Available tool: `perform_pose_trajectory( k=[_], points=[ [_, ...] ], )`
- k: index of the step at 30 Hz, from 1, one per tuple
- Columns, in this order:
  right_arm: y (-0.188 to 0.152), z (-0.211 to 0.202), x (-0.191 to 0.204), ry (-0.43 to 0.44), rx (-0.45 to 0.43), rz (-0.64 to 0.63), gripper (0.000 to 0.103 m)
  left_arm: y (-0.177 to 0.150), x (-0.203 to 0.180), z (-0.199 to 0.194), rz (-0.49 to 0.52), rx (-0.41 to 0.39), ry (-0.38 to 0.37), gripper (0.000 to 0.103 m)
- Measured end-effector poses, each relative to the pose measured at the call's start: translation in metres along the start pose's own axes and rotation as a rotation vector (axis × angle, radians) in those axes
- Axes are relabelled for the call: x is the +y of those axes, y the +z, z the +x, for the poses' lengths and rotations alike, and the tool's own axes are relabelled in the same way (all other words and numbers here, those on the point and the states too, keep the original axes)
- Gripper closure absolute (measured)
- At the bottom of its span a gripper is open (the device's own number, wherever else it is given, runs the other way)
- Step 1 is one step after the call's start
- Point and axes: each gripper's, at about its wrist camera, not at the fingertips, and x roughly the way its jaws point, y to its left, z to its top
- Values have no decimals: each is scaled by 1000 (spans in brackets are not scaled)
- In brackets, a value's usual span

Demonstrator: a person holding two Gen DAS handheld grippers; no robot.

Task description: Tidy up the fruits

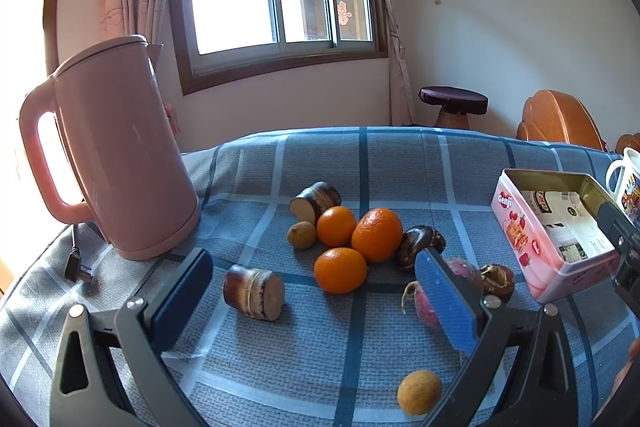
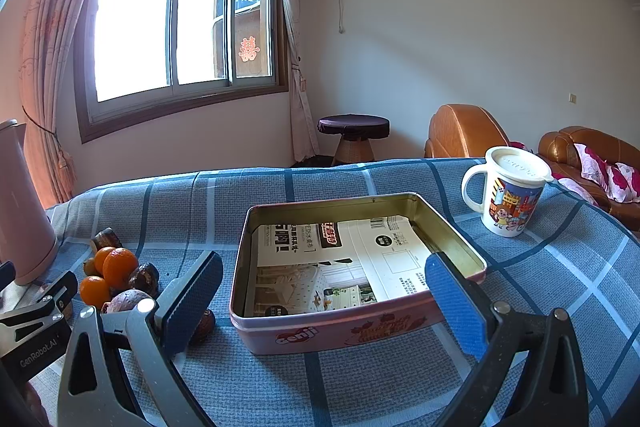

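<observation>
At the far left a pink kettle stands on the checked cloth, its plug lying beside it. The left gripper hovers over the fruit, fingers wide apart and holding nothing. Between them lie a cane piece at near left, three oranges touching in a cluster, a second cane piece behind them and a small brown fruit just left. A dark chestnut sits right of the oranges; a reddish radish is partly hidden by the right finger. A yellow ball lies nearest. Right of the fruit sits the open tin, paper-lined, no fruit inside. The right gripper hangs over it, fingers spread, empty. A lidded mug stands at far right.
</observation>
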Motion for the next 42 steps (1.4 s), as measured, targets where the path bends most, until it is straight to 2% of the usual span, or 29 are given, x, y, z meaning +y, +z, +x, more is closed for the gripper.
perform_pose_trajectory(
  k=[35, 42],
  points=[
    [0, 1, 2, 9, 5, -2, 1, 1, 2, 1, -1, 2, 1, 0],
    [-2, 2, 8, 93, 36, -12, 4, 6, 18, 0, 32, 3, 74, 0]
  ],
)
